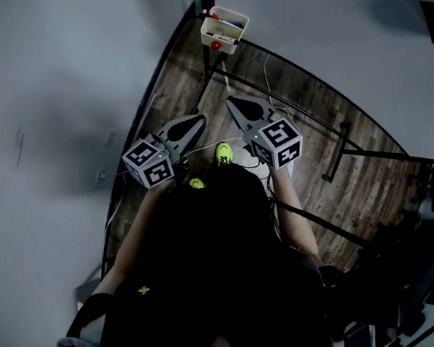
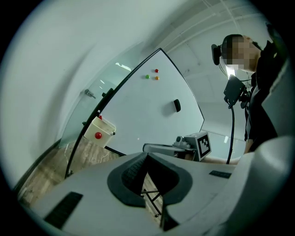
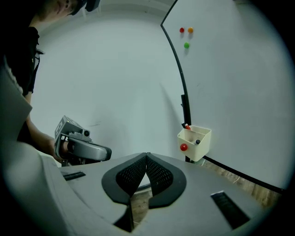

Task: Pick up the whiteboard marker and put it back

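1. The right gripper (image 3: 146, 156) has its jaws pressed together at the tips, with nothing between the ribbed pads. In its own view it points a little downward, toward the lower centre of the frame.
2. The left gripper (image 2: 147, 156) also has its tips together and holds nothing. Only the wooden floor (image 2: 152, 196) shows through the gap below the pads.
3. In the head view both grippers sit mid-frame, side by side and well apart from each other. Both aim toward the upper part of the picture.
4. Beyond them, at the top centre of the head view, a small white tray (image 3: 203, 138) hangs on the edge of the whiteboard (image 3: 239, 83). A red round magnet (image 3: 183, 147) sits on its front wall.
5. The whiteboard marker (image 3: 186, 126) appears to be the red-tipped piece that pokes up at the tray's left corner. It stands inside the tray, well apart from both grippers. Other small items lie in there too, too small to name.
6. Judged from this, the step in hand is the approach, and the pick-up has not begun.
7. The next move calls for one gripper to close in on the tray and spread its jaws. It should come down over the marker's exposed end without knocking the tray's rim, then shut on it.
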